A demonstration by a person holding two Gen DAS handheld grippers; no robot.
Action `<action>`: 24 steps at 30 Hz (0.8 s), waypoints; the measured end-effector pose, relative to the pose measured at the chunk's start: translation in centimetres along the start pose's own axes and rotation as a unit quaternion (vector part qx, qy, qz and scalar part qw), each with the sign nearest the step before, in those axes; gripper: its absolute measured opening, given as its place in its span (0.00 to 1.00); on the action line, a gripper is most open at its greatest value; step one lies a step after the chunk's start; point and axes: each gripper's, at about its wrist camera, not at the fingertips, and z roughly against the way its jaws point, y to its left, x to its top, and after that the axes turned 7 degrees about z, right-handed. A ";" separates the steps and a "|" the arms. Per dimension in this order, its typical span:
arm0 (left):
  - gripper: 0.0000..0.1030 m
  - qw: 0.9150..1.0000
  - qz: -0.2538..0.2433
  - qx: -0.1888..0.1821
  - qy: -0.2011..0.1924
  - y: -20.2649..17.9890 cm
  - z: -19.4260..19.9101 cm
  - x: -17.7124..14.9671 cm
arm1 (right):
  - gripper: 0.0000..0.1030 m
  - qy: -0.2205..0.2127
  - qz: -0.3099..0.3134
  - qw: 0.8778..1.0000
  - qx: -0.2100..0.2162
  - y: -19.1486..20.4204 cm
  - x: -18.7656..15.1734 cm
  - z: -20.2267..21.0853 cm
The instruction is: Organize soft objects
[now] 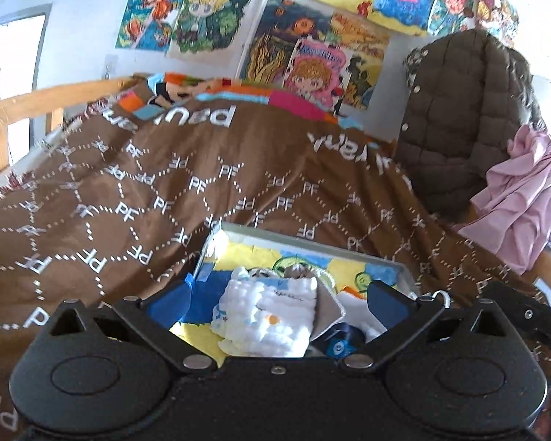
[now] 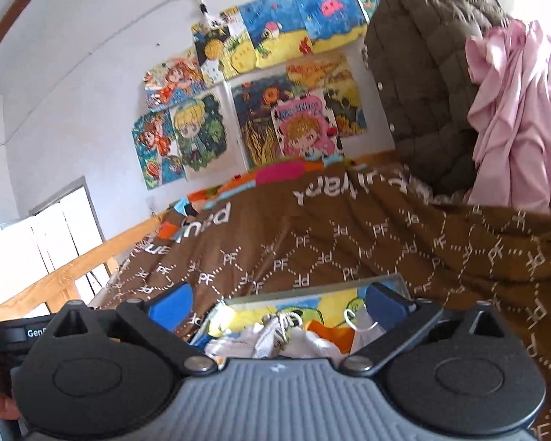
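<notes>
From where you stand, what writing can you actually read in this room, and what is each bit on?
"PF": repeated all over the brown blanket.
"paul": large white letters, upside down, near the blanket's far edge.
"Gen": cut-off label on the dark device at the right view's left edge.
Pink poster: title too blurred.
White cloth in the box: writing too small.

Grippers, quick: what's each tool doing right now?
Left tool: open, holding nothing, above the folded white quilted cloth.
Right tool: open, holding nothing.
</notes>
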 end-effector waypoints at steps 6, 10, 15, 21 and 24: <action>0.99 0.999 -0.022 0.000 -0.025 -1.2 4.2 0.3 | 1.00 -0.017 0.008 1.000 0.001 1.0 0.8 2.9; 0.99 0.998 -0.036 -0.003 -0.048 -1.8 7.0 0.3 | 1.00 -0.022 0.007 1.000 0.001 1.5 1.0 4.5; 0.99 0.997 -0.043 -0.002 -0.060 -2.1 9.6 -0.3 | 1.00 -0.022 0.005 1.000 -0.003 2.0 0.6 6.5; 0.99 0.997 -0.051 -0.005 -0.065 -2.1 12.1 -1.7 | 1.00 -0.005 0.007 1.000 -0.012 2.9 -1.0 8.7; 0.99 0.997 -0.050 -0.007 -0.056 -1.8 12.8 -2.6 | 1.00 0.003 0.009 1.000 -0.018 3.3 -1.9 9.5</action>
